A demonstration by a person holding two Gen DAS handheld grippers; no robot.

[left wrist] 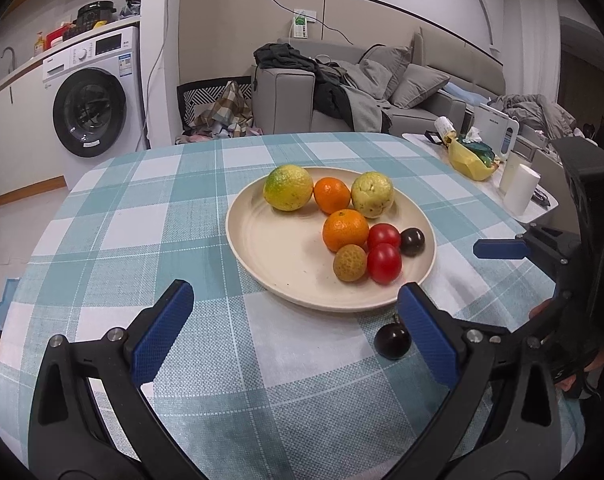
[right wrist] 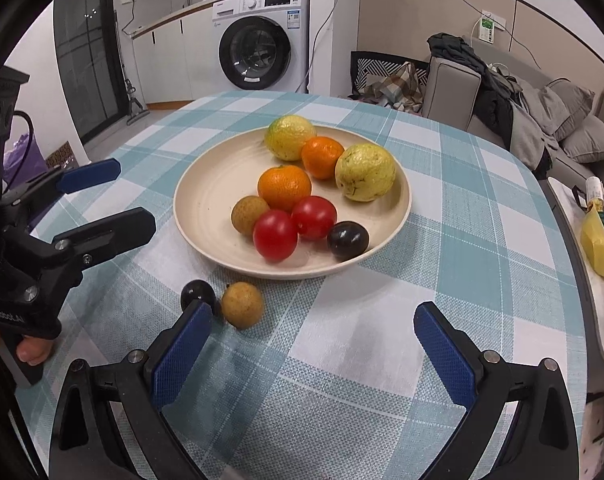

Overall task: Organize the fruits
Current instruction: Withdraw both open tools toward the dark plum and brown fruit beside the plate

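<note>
Both tools are idle above the table [right wrist: 381, 340], near edge, each aimed at the plate [right wrist: 206, 200] — a ready posture, judged to precede the last pickups. The left hand-held gripper [left wrist: 296, 320] stands wide open and holds nothing; the right hand-held gripper [right wrist: 313, 336] is likewise spread wide and empty. The plate holds eight fruits, grouped roughly by kind: two yellow-green citrus [right wrist: 290, 136] at the far side with a mandarin [right wrist: 321, 157] between them, a second mandarin [right wrist: 284, 186] toward the middle, two red tomatoes [right wrist: 275, 235] touching each other, one brown longan [right wrist: 249, 214] to their left, and one dark grape [right wrist: 347, 240] at the near right rim. Two fruits are off the plate, on the checked cloth just near of it — a second dark grape [right wrist: 197, 294] beside the right tool's left finger, and a second longan [right wrist: 242, 305] just to its right. Sorting appears nearly complete; these two look like the remaining items.
</note>
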